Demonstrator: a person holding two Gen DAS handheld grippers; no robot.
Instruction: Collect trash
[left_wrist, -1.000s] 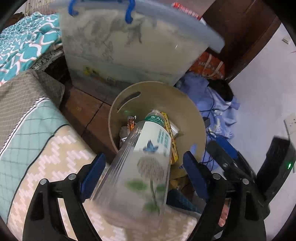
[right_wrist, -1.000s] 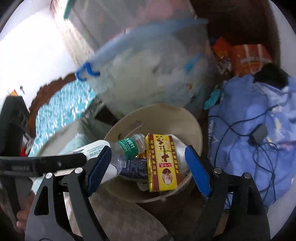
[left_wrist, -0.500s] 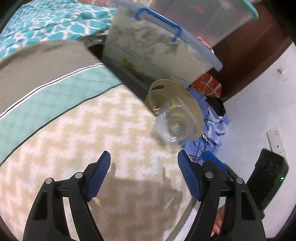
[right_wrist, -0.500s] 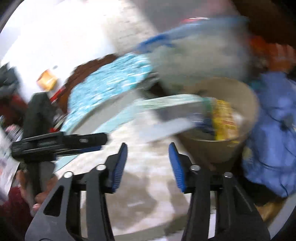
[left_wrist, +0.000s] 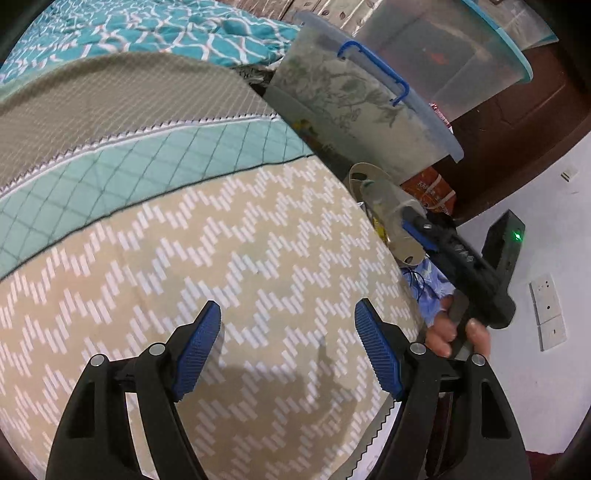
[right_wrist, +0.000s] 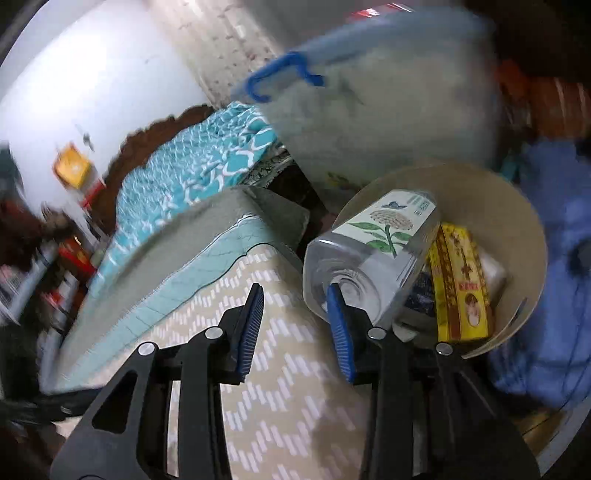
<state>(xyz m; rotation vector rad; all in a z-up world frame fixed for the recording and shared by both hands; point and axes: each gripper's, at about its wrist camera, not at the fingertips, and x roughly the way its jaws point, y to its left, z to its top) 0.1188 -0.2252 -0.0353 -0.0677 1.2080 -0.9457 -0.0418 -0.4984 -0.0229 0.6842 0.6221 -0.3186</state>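
Here the left claw (left_wrist: 288, 347) hangs spread wide over the bed (left_wrist: 207, 258), nothing between its blue pads (left_wrist: 197, 338). Its shadow falls on the beige zigzag cover just ahead. Past the zigzag part the cover turns teal with a grid, then grey mesh, and a teal patterned blanket (left_wrist: 147, 29) lies at the far end.

The right claw (right_wrist: 295, 317) is spread too, nothing pinched. It sits over the bed corner, its right pad (right_wrist: 340, 328) touching or just in front of the bottle (right_wrist: 373, 254) base; cannot tell which. The bottle is clear, with a flower label, lying tilted neck-down in the bin (right_wrist: 517, 206), base sticking out over the near rim. A yellow box (right_wrist: 461, 284) stands in the bin just right of the bottle, with other scraps under them, too blurred to name.

In the left view the right gripper shows side-on at the bed's right edge, a hand (left_wrist: 454, 332) gripping its handle, its tip against the bottle base (left_wrist: 402, 229), the bin rim (left_wrist: 360, 173) just beyond.

The bin stands on the floor beside the bed. Blue cloth (right_wrist: 554, 221) is heaped right of the bin. Behind the bin is a lidded tub (right_wrist: 369, 103) with blue clips, a second tub (left_wrist: 461, 44) stacked further back in the left view. A white wall with a socket (left_wrist: 548, 310) is at right.
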